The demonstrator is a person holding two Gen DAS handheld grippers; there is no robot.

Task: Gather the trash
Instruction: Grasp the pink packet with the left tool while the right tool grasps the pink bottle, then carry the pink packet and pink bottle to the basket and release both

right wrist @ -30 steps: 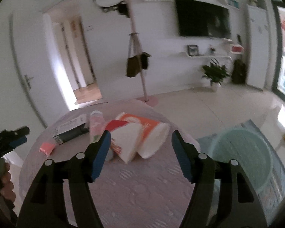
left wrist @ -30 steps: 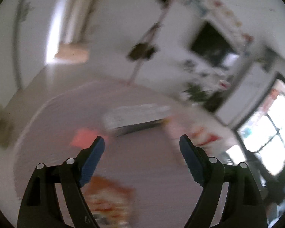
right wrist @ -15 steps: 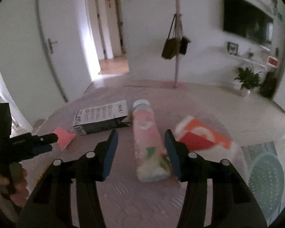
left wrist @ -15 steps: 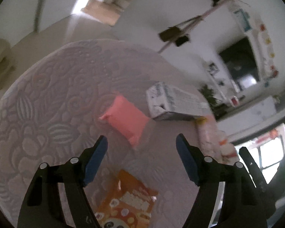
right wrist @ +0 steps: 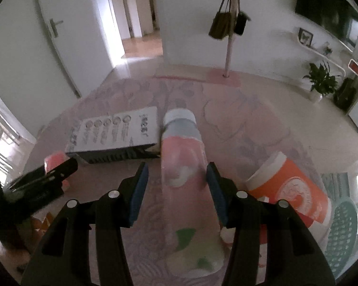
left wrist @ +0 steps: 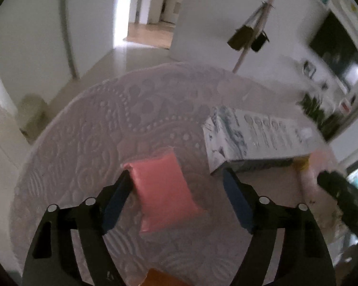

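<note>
A pink packet (left wrist: 164,186) lies on the round patterned table (left wrist: 88,128) between the fingers of my open left gripper (left wrist: 176,178); the left pad is close to its edge. A white and black box (left wrist: 255,140) lies behind it to the right. In the right wrist view a pink bottle (right wrist: 186,166) lies on its side between the fingers of my open right gripper (right wrist: 176,171). The box (right wrist: 117,133) lies left of it, an orange paper cup (right wrist: 288,190) to the right. My left gripper (right wrist: 47,176) shows at the left over the pink packet (right wrist: 56,158).
An orange wrapper (left wrist: 160,278) lies at the near table edge. A teal basket (right wrist: 343,233) stands on the floor at the right. A coat stand (right wrist: 229,28), a potted plant (right wrist: 321,83) and an open doorway (right wrist: 140,23) are beyond the table.
My left gripper has swung down and forward so the pink packet now lies between its fingers. My right gripper has moved left from the orange cup and now straddles the pink bottle.
</note>
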